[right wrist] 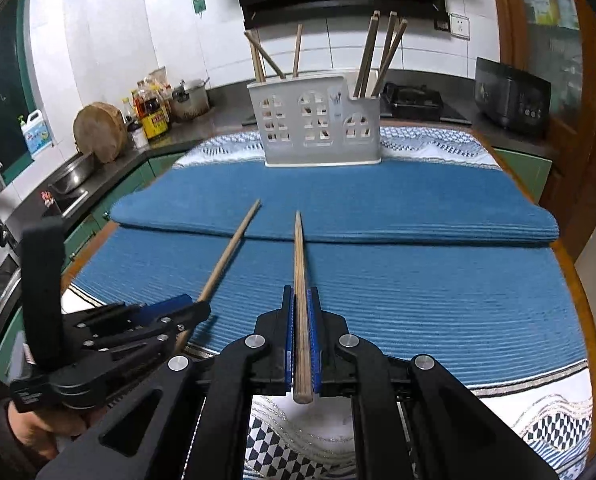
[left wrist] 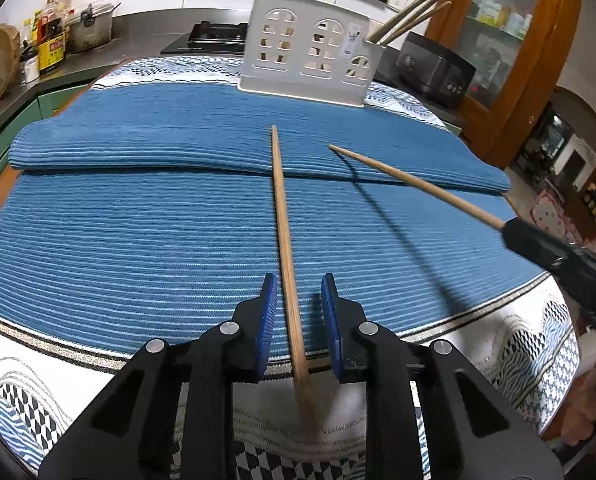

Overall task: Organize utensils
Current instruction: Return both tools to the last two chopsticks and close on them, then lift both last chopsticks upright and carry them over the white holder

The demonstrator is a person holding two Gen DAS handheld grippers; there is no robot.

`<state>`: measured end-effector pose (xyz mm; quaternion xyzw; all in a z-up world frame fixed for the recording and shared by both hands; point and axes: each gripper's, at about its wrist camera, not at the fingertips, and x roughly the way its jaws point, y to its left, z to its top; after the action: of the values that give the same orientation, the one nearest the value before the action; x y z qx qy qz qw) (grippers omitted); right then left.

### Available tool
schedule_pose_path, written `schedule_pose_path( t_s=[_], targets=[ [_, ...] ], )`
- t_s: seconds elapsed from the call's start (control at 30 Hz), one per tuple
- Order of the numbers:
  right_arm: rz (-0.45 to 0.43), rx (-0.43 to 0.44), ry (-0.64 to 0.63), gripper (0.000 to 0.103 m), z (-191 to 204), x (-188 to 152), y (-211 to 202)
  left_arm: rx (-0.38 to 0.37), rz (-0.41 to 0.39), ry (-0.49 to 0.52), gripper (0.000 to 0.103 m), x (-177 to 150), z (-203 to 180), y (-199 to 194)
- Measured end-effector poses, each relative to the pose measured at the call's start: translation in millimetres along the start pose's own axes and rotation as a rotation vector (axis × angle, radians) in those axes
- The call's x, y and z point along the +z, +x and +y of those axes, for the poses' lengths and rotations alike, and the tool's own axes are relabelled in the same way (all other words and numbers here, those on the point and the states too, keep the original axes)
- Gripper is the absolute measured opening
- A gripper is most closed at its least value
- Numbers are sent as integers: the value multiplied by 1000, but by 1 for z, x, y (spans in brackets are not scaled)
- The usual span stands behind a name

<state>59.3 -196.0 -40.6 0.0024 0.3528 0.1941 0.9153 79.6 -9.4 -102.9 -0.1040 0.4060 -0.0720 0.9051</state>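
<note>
A wooden chopstick [left wrist: 284, 208] lies on the blue ribbed mat [left wrist: 138, 240], pointing toward the white utensil holder [left wrist: 309, 52]. My left gripper [left wrist: 299, 278] straddles its near end, with a gap showing on each side between the blue pads and the stick. My right gripper [right wrist: 301, 289] is shut on a second chopstick [right wrist: 298, 256], which points forward above the mat. From the left wrist, that chopstick [left wrist: 413, 184] juts in from the right gripper [left wrist: 509, 230]. The holder [right wrist: 317, 124] stands at the mat's far edge with several chopsticks [right wrist: 381, 52] upright in it. The left gripper [right wrist: 200, 308] shows at the lower left.
A second folded blue mat [right wrist: 377, 204] overlaps the far half, over a patterned tablecloth [right wrist: 537, 412]. Behind are a counter with a pot [right wrist: 190, 98], bottles [right wrist: 152, 114], a round chopping board [right wrist: 100, 132], a stove [right wrist: 413, 100] and a black appliance [right wrist: 513, 96]. A sink [right wrist: 70, 176] is at the left.
</note>
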Motion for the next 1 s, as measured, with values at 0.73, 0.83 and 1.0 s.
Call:
schedule_pose_path(
  t_s=[0.73,0.83,1.0],
  targets=[
    [-71,18,20,7,-17,5,-24,40,-69,74,5,32,-8,-31],
    [-85,15,7,7,-15,13,-27,27,-105,73,5,40,-7,-37],
    [-102,14,-7,7,-13,24,-30,-4,-146,53,5,50,0,-44]
  ],
)
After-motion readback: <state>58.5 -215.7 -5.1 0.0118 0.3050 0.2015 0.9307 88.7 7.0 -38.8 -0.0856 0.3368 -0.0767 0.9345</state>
